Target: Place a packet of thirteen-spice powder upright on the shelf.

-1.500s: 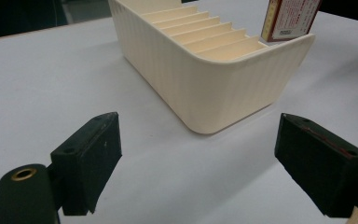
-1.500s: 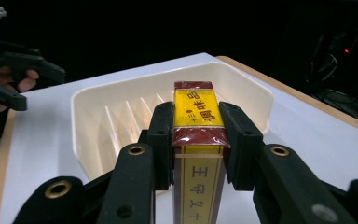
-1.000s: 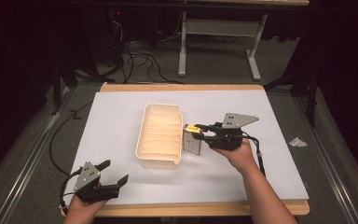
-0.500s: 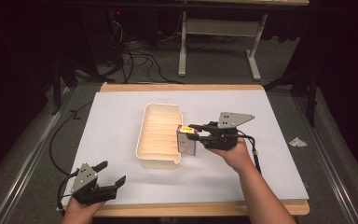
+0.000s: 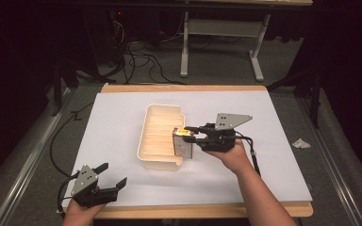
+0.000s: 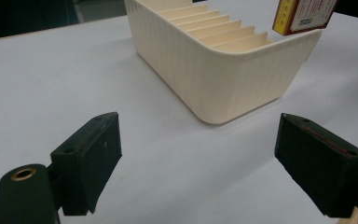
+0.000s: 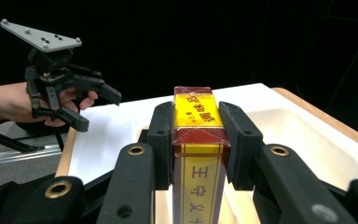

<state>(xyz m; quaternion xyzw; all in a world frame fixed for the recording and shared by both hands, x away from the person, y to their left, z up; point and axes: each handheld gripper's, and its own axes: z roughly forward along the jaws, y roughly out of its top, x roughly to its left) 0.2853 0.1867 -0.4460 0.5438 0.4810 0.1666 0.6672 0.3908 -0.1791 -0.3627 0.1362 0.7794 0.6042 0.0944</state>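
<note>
My right hand-held gripper [image 5: 188, 133] is clamped on a red-and-yellow box [image 5: 183, 143], holding it upright just over the near right edge of the cream slotted tray [image 5: 158, 134]. My left hand-held gripper [image 5: 109, 176] hovers wide open and empty over the counter's [image 5: 273, 155] near left corner.

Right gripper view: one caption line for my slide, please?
Right tool clamps a red-yellow box above the cream tray.

The box [image 7: 198, 154] carries printed Chinese characters. On its yellow end panel stands a line of red characters, too blurred to read with certainty. Down the yellow strip of its long face run the characters 王, 守 and 义. In the left gripper view its label [image 6: 314, 11] bears small print, illegible.
</note>
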